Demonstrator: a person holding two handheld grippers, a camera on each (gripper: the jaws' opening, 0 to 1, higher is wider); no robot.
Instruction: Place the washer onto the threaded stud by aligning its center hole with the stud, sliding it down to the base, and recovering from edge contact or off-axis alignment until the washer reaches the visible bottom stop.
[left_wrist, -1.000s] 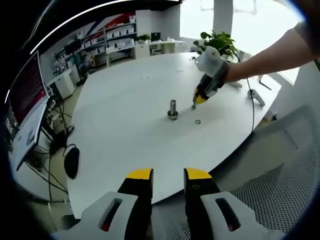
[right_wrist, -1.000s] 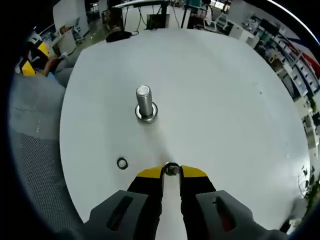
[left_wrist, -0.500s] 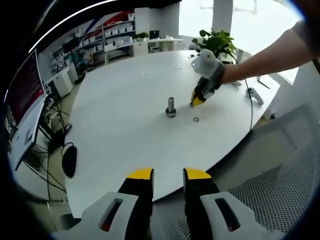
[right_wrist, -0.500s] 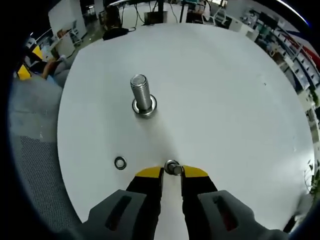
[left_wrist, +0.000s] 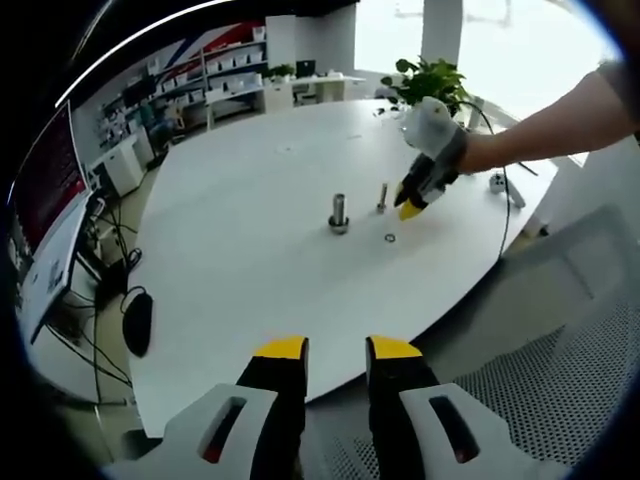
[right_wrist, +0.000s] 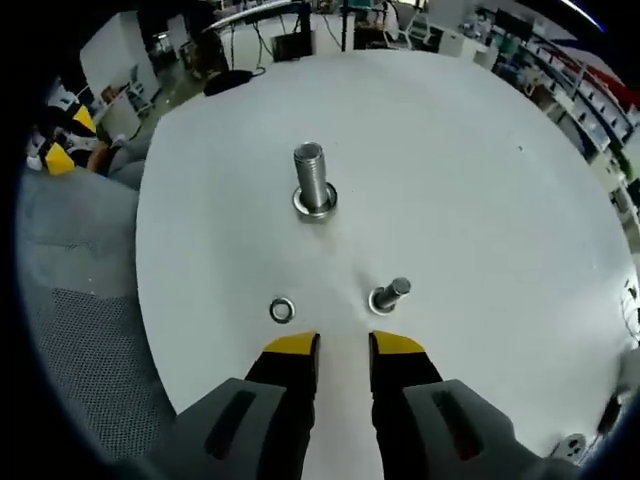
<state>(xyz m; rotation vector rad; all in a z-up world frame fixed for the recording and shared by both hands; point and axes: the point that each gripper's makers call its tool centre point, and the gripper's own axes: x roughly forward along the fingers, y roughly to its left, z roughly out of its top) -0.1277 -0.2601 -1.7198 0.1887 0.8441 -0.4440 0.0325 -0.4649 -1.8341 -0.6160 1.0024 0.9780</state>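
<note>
The left gripper view looks from beyond the counter (left_wrist: 250, 290) edge, far back, across its white top. The right gripper view looks steeply down, close. Both share the threaded stud (right_wrist: 315, 185), a loose washer (right_wrist: 282, 310), and probably a small bolt (right_wrist: 388, 295).

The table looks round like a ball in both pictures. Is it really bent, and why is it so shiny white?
In the right gripper view the table bulges because the fisheye lens curves it; the studs stay sharp. In the left gripper view bright window light washes out the far edge.
</note>
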